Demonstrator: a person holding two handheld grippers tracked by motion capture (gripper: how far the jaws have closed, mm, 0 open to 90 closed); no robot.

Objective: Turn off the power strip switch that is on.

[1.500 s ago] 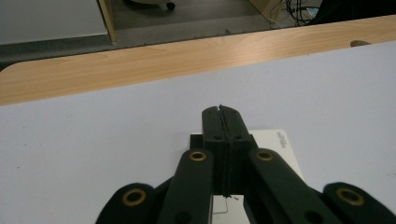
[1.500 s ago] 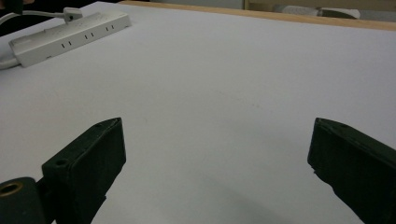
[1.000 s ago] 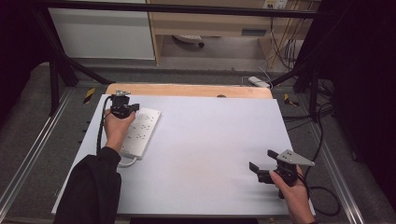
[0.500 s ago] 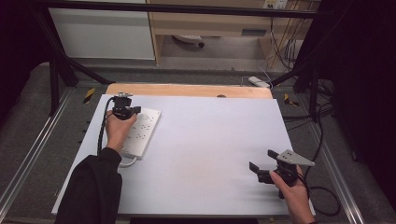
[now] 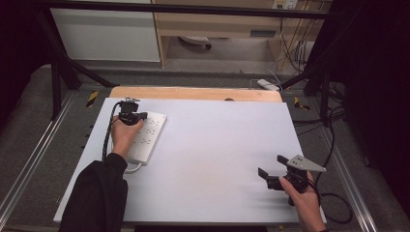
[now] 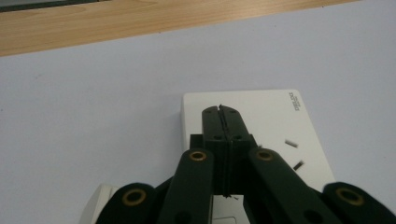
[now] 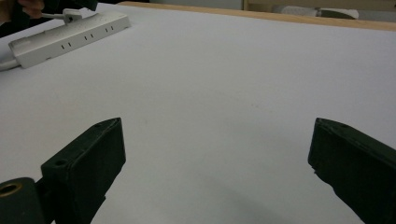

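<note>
Table point(image 5: 217, 159) space is taken up at its ten o'clock corner by the white power strip point(image 5: 147, 135), whose long axis is laid from about seven o'clock to one o'clock in the high view, with its cord trailing off the seven o'clock end. Over the strip's far end the left gripper point(image 5: 131, 116) is held, pointing toward twelve o'clock; in the left gripper view its jaws are seen pressed together with nothing between them, their tips point(image 6: 221, 111) poised over the strip's blank end face point(image 6: 261, 107), socket slots lying at about four o'clock of them. Whether the tips are touching the plastic cannot be told. The right gripper point(image 5: 270, 176) is held well apart at the table's five o'clock corner, jaws spread wide and empty, with the strip point(image 7: 70, 32) seen far off at eleven o'clock. The left hand is therefore judged much the nearer for any press or push on the strip.
</note>
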